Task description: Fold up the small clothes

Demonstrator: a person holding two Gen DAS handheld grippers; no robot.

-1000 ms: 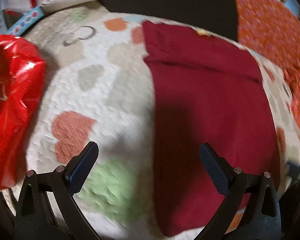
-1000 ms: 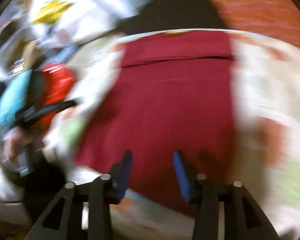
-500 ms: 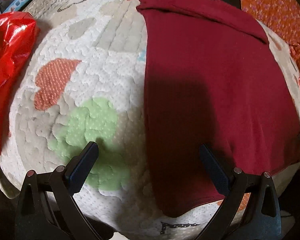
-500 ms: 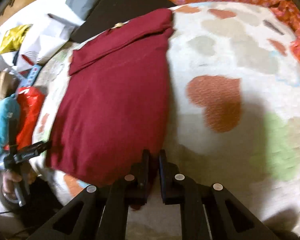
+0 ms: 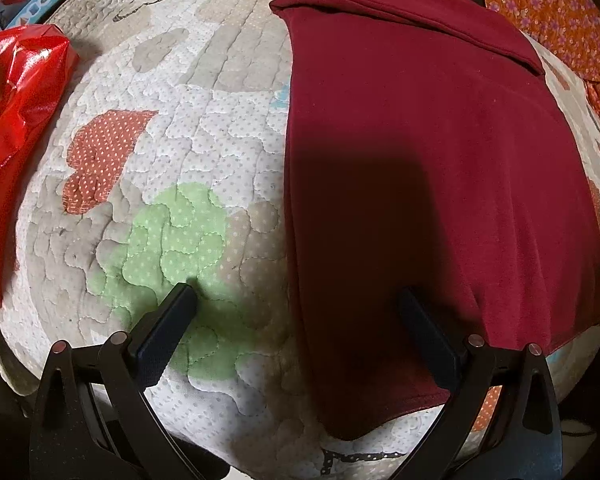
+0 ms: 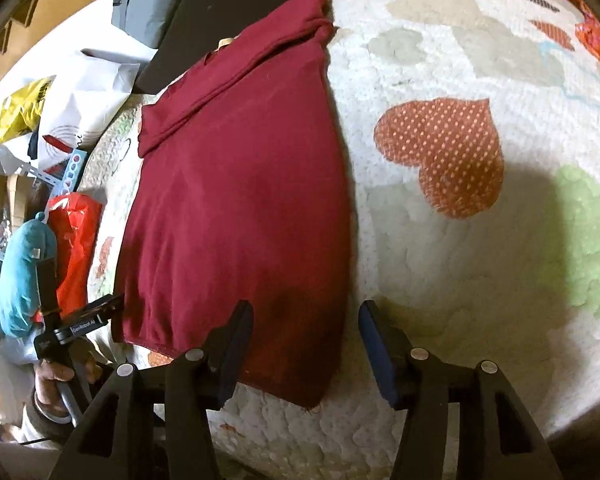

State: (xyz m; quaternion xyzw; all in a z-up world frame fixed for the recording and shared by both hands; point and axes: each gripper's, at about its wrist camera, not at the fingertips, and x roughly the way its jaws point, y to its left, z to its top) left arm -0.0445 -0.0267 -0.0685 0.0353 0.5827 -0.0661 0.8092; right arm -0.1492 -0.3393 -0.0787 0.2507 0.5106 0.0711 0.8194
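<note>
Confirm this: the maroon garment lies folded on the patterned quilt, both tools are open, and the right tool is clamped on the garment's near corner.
Not quite. The right tool is not clamped on anything: the right wrist view shows its jaws spread, straddling the near right corner of the maroon garment. The rest holds: the garment lies folded on the patterned quilt, and the left tool is open too.

Garment (image 5: 440, 160) flat on quilt (image 5: 204, 136), right half, reaching near edge. Bag (image 5: 16, 136) off left edge. Patterned cloth (image 5: 556, 20) beyond far-right corner.
</note>
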